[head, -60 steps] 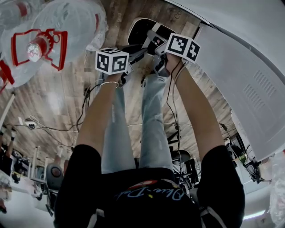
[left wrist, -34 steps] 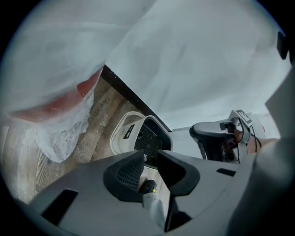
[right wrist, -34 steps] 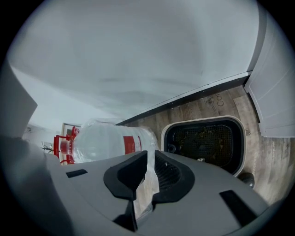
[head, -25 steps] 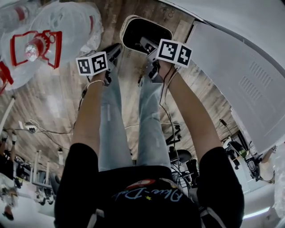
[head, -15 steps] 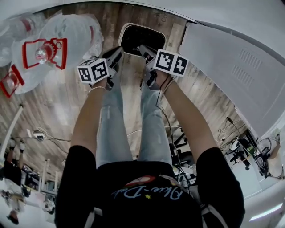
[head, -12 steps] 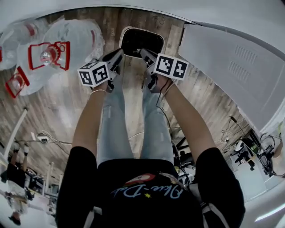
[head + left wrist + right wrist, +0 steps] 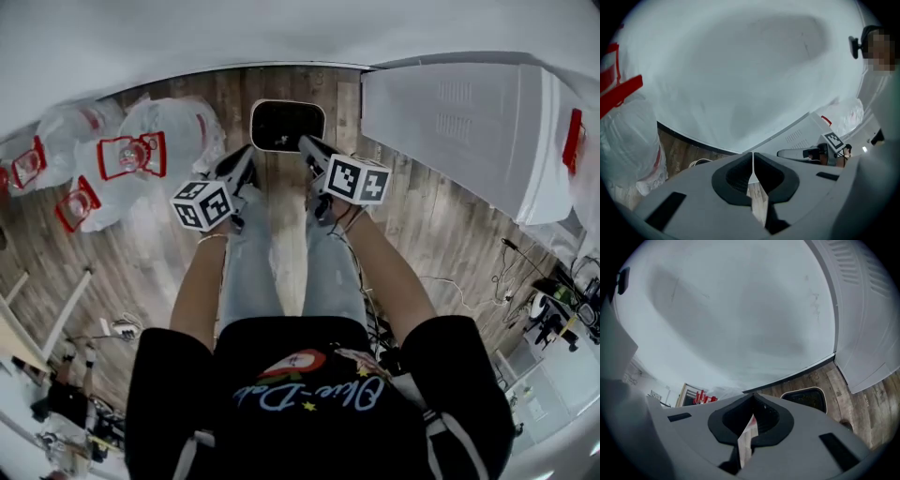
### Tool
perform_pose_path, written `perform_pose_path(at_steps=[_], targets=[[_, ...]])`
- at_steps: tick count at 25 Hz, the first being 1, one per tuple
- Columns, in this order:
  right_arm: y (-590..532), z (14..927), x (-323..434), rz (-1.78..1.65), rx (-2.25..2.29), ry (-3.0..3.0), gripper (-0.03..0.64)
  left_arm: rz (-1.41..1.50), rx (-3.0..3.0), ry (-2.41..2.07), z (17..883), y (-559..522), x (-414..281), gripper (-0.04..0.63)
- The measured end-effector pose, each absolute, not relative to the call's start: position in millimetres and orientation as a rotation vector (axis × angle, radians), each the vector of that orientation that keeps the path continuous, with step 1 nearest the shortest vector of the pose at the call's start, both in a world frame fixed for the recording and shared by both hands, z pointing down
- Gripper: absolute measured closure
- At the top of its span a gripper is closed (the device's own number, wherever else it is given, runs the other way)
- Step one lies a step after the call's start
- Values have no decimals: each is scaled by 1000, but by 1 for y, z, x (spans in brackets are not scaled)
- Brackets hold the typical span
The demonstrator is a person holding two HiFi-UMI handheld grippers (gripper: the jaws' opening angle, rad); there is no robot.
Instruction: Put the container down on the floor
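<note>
Filling the right side of the wooden floor (image 7: 141,253), a big white cabinet (image 7: 459,131) with vent slots stands by the wall. At the left are wrapped water bottles (image 7: 141,155) with red handles. The container (image 7: 288,125), dark inside with a pale rim, sits on the floor between them, touched by no tongs. The left gripper (image 7: 246,155) and the right gripper (image 7: 307,143) both have their jaws pressed together on nothing.

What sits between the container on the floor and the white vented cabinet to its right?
Nothing. In the head view, only a strip of bare wood floor separates the container from the white vented cabinet.
</note>
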State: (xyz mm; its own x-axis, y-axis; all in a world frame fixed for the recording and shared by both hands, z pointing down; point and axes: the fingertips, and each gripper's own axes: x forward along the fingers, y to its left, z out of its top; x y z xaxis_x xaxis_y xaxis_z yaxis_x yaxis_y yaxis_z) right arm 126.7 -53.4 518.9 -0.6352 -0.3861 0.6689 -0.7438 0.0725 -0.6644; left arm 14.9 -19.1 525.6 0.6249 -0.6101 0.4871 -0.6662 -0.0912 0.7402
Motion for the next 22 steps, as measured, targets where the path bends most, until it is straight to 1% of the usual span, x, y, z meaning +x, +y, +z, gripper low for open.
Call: perform_pose_path(at_steps=[9,22], targets=[[-47,442,150,1553,1201,-2149,618,106,1878,-1006,447,-14,31,583],[-42,338,150,1313,1195,-2356,618,89,2063,-1041,332,-25,33,583]])
